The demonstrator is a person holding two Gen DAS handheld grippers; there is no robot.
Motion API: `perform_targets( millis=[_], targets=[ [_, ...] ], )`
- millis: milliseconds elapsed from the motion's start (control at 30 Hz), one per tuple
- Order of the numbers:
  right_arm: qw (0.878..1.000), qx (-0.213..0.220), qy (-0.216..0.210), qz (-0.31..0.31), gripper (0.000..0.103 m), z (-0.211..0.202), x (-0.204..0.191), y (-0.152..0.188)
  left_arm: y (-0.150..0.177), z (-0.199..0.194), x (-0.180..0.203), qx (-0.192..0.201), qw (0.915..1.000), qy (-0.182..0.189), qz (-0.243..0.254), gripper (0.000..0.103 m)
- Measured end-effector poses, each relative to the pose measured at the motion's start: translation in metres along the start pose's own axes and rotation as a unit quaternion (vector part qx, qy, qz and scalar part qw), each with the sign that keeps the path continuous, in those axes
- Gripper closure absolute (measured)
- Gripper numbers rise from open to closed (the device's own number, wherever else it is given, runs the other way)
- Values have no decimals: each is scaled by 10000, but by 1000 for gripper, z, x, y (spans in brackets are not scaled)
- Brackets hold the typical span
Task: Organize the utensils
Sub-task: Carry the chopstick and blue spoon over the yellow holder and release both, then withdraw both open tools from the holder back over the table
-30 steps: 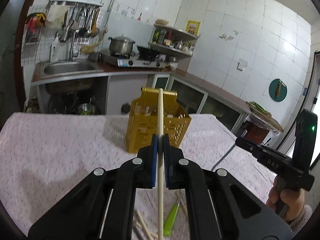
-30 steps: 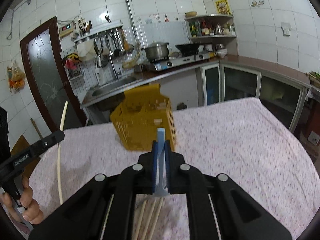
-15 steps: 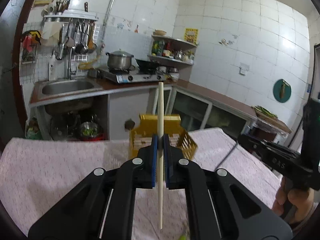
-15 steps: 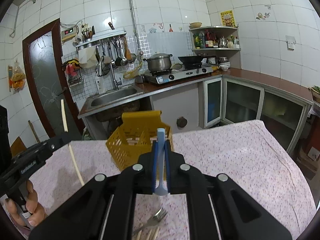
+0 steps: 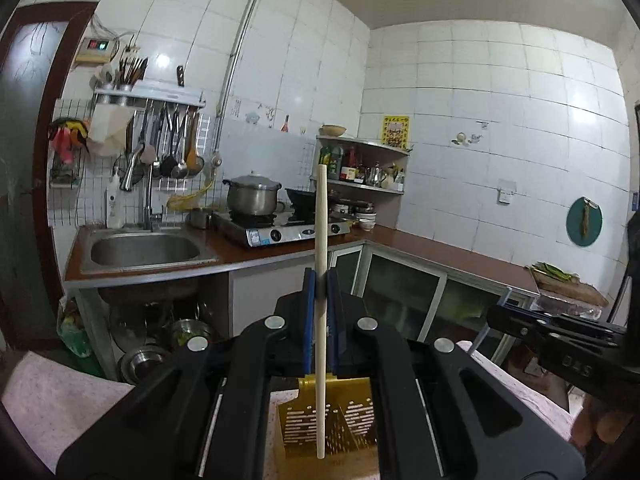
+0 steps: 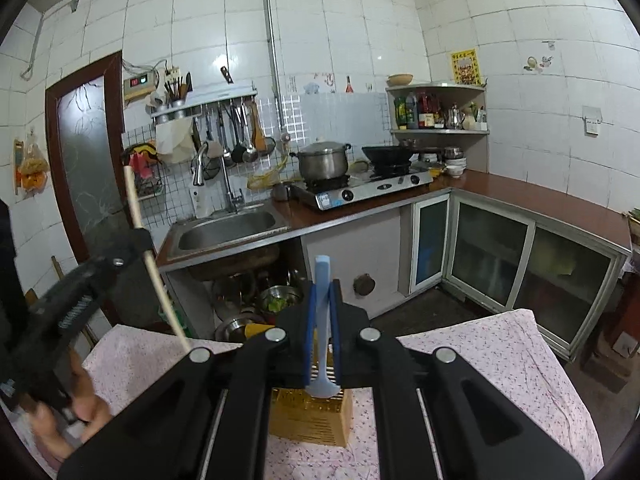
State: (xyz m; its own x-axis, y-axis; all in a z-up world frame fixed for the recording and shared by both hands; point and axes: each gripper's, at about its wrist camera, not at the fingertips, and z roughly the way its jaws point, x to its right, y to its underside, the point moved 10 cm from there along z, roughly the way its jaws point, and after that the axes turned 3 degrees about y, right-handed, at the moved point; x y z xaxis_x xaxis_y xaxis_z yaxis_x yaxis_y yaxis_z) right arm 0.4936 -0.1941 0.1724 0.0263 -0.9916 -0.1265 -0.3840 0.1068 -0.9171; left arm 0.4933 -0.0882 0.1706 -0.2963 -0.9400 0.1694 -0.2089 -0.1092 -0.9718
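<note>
Both loaded: left gripper (image 5: pixel 321 280) clamps chopstick (image 5: pixel 321 240), right gripper (image 6: pixel 322 292) clamps blue utensil handle (image 6: pixel 322 276); yellow basket (image 6: pixel 308 420) below each.

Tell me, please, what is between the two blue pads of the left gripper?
A pale wooden chopstick is clamped upright between the pads of the left gripper, seen in the left wrist view. Its lower end hangs over the yellow basket.
</note>
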Motion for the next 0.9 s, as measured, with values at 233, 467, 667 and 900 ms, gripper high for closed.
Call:
perform_targets(
  millis=[233,467,667,900],
  targets=[
    [9985,-515,155,-135,96,48,2,48,55,46,-16,-307,9993,-190,-76,99],
    [9974,-654,130,-269,96,83,1,89,102,62,-30,-639,9976,-282,22,98],
    [9971,-737,40,-204,96,97,4,103,119,61,-38,-805,9962,-328,20,98],
    [9968,-790,-12,-99,60,78,10,106,117,33,-55,-1012,9932,-509,-280,48]
  ],
)
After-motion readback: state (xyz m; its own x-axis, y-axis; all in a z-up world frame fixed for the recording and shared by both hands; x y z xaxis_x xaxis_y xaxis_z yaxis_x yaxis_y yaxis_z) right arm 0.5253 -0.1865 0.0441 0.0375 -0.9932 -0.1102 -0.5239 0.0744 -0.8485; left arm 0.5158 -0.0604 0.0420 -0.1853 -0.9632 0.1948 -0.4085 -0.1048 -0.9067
